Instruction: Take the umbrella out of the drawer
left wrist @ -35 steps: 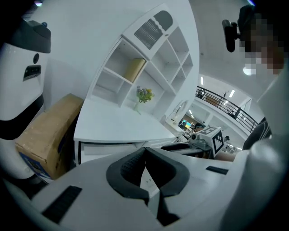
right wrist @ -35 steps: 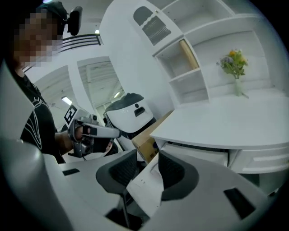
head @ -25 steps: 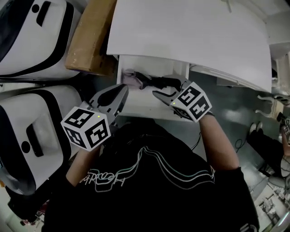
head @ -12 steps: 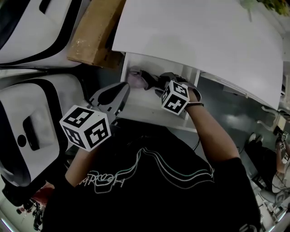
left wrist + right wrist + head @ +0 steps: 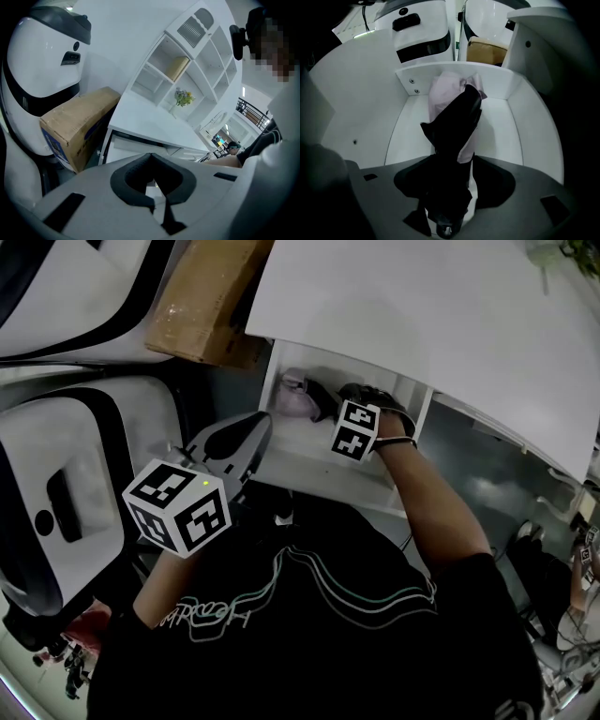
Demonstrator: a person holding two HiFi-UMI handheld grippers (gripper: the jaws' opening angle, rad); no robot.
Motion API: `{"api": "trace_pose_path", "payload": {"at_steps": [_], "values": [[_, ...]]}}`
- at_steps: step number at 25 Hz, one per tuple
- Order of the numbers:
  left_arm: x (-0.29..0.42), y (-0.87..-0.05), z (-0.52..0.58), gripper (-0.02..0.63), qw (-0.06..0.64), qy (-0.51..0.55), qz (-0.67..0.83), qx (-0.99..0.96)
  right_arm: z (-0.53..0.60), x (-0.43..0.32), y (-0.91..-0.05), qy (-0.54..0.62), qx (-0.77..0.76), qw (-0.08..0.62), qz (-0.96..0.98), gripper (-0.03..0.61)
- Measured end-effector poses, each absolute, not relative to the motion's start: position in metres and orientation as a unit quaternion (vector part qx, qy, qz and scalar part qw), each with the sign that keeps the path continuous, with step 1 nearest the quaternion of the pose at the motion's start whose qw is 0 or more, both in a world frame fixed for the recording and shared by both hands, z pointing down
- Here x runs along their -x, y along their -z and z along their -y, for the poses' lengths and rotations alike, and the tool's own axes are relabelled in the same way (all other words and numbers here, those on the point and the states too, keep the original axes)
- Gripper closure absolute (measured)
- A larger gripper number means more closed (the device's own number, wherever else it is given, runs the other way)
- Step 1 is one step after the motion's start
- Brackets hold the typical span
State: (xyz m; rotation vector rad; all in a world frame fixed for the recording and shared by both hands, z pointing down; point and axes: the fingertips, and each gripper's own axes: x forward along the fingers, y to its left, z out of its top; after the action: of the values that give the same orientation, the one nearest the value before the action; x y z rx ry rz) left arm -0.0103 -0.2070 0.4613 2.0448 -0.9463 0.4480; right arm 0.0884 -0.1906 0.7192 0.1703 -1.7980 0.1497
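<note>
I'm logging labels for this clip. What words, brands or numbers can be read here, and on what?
Nothing reads clearly.
Shirt: pale script lettering, upside down, not legible.
Cardboard box: blue print, too blurred.
Cube on the left gripper: square markers only, no words.

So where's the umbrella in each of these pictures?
Head view: umbrella top centre, in the drawer.
Left gripper view: not in it.
Right gripper view: centre, lying in the drawer.
Shared landmark: the cardboard box.
</note>
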Motion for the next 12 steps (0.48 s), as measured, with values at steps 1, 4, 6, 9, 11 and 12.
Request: {"api": "trace_pose_path", "payload": {"at_steps": [1, 4, 6, 9, 11, 12], "values": [[0.012, -0.463, 0.207, 0.594, 0.411, -0.178, 0.377, -0.811, 0.191, -0.088, -0.722, -0.068, -0.073, 0.619, 0.779, 0.341], [0.016, -0.466, 0.206, 0.594, 0.415, -0.177, 0.379, -0.808, 0.193, -0.087, -0.727, -0.087, -0.066, 0.621, 0.776, 0.337], [0.018, -0.467, 0.205, 0.594, 0.417, -0.176, 0.380, -0.807, 0.192, -0.087, -0.727, -0.096, -0.059, 0.622, 0.775, 0.336], [0.020, -0.467, 0.206, 0.594, 0.418, -0.172, 0.381, -0.807, 0.192, -0.087, -0.727, -0.098, -0.052, 0.627, 0.771, 0.334], [0.022, -0.468, 0.208, 0.594, 0.420, -0.169, 0.382, -0.806, 0.195, -0.088, -0.727, -0.097, -0.051, 0.634, 0.765, 0.334], [0.023, -0.468, 0.209, 0.594, 0.421, -0.168, 0.382, -0.806, 0.196, -0.088, -0.726, -0.096, -0.052, 0.637, 0.763, 0.336]]}}
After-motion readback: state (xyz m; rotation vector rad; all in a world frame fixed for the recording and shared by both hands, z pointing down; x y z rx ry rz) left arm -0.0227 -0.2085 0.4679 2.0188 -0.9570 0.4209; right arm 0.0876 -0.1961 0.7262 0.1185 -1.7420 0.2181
